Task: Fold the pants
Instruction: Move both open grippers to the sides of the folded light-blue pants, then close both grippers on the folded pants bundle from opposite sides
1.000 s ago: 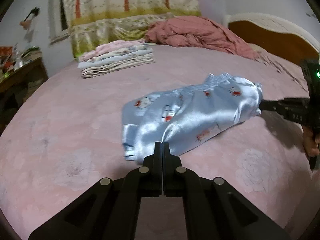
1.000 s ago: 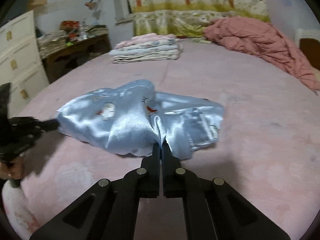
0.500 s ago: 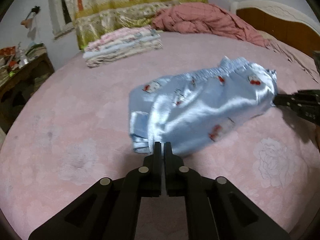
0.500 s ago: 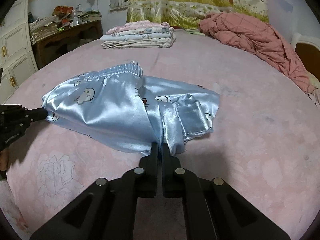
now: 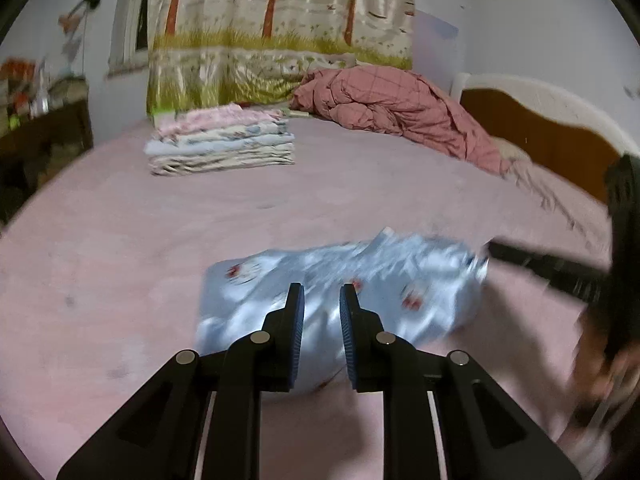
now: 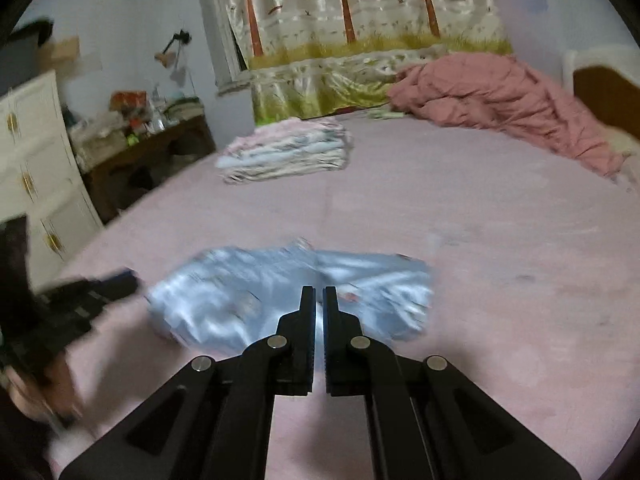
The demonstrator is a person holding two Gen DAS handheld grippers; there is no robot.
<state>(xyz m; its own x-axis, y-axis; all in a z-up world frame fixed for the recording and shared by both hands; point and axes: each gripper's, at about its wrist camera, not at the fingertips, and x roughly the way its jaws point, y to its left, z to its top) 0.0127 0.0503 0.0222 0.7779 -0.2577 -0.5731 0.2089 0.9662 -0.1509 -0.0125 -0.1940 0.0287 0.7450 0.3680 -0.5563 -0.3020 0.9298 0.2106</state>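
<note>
The light blue satin pants [image 5: 400, 272] with small red prints lie folded into a short bundle on the pink bed [image 5: 120, 240]. My left gripper [image 5: 321, 292] hovers over their near edge; its jaws are opening, with a clear gap, and the pads press on nothing. In the right wrist view the pants [image 6: 224, 292] are blurred. My right gripper [image 6: 319, 294] is shut, with a sliver of pale cloth between its pads. From the left wrist view, the right gripper [image 5: 490, 246] meets the bundle's right end. The left gripper [image 6: 128, 278] shows blurred beside the bundle's left end.
A stack of folded clothes [image 5: 222, 148] sits farther back on the bed, with a crumpled pink quilt [image 5: 392, 108] behind it and a wooden headboard [image 5: 540, 136] at the right. A white dresser [image 6: 32, 168] and a cluttered dark table [image 6: 152, 148] stand left of the bed.
My left jaws have parted and let go of the pants. Both grippers have lifted, so the bundle sits lower in each view and more of the curtain wall shows.
</note>
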